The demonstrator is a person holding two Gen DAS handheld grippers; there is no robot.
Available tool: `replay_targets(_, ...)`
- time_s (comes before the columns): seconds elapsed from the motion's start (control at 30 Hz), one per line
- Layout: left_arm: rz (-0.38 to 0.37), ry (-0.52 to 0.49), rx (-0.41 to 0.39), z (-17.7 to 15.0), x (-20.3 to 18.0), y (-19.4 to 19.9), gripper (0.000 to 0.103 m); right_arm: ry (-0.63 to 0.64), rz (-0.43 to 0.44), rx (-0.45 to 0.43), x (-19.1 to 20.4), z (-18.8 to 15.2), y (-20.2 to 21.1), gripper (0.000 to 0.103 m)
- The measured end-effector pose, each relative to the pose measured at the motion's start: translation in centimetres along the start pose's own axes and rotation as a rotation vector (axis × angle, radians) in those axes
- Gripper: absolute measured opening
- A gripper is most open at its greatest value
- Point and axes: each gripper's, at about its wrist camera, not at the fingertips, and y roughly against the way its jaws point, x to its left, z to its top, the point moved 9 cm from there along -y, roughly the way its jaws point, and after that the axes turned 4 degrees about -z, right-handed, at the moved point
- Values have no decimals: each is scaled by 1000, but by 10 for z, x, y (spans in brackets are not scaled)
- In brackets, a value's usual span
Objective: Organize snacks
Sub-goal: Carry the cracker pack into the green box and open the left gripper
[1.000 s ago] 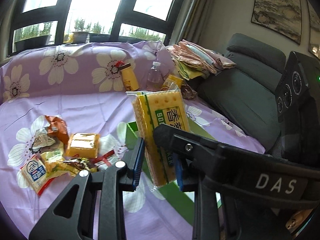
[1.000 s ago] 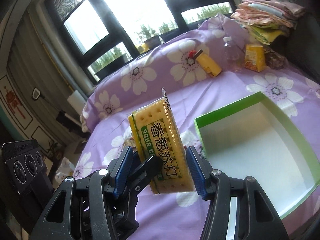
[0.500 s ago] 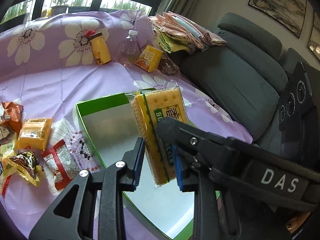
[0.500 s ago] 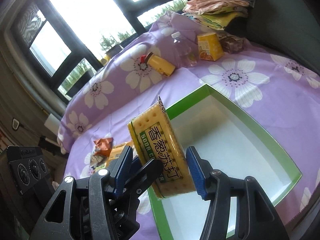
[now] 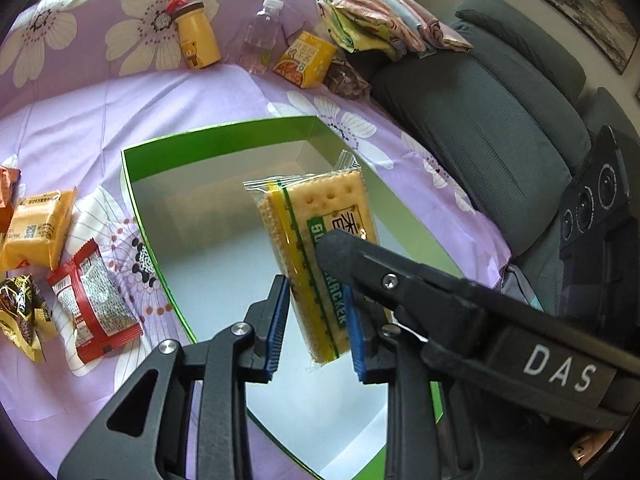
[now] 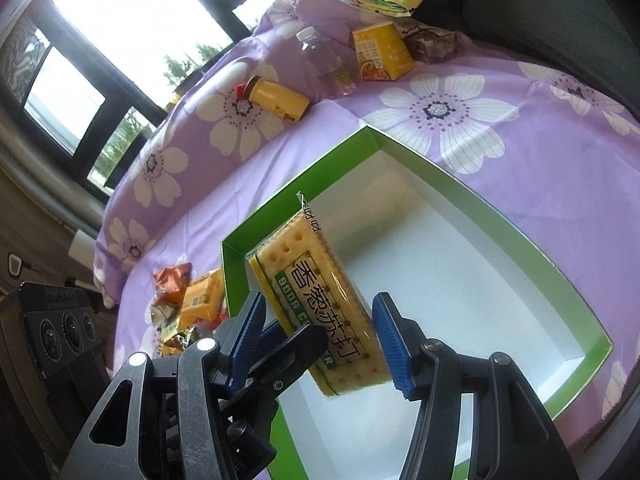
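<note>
Soda cracker pack (image 5: 328, 208) hangs upright in the air over the white floor of the green box (image 5: 216, 136), clear of its walls.

On the far left the loose snacks lie on the flowered purple cloth (image 5: 80, 116), just beside the box's left wall: an orange packet (image 5: 38, 232), a red packet (image 5: 94, 300) nearer me, and a dark gold one (image 5: 22, 316) at the edge.

In the middle my left gripper (image 5: 316, 286) is clenched on the pack's lower half, with a blue pad against each side. My right gripper (image 6: 320, 300) grasps the same pack across its printed face, and one black finger of each tool crosses the other's view.

Far beyond the box stand a yellow bottle (image 5: 198, 36), a water bottle (image 5: 262, 36) and a yellow carton (image 5: 306, 60). A grey sofa (image 5: 500, 128) is on the right.
</note>
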Motion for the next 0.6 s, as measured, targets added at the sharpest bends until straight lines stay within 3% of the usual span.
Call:
replay_targets(0.2,10,37,59,-6,5,-11,25,-10,-18,32,-6,-3,-9,59)
replay_targets(0.4,48,31,70,-9,9,-12,24,-6,-15,58,-4,-7,-16,59)
replay_targets(0.53,64,45,87,-11,12,-12,21,3,51,79,6,-10,-18,59)
replay_targets(0.6,76,43,87,-12,14,-11,20,12,24,76,7,-11,-19,59)
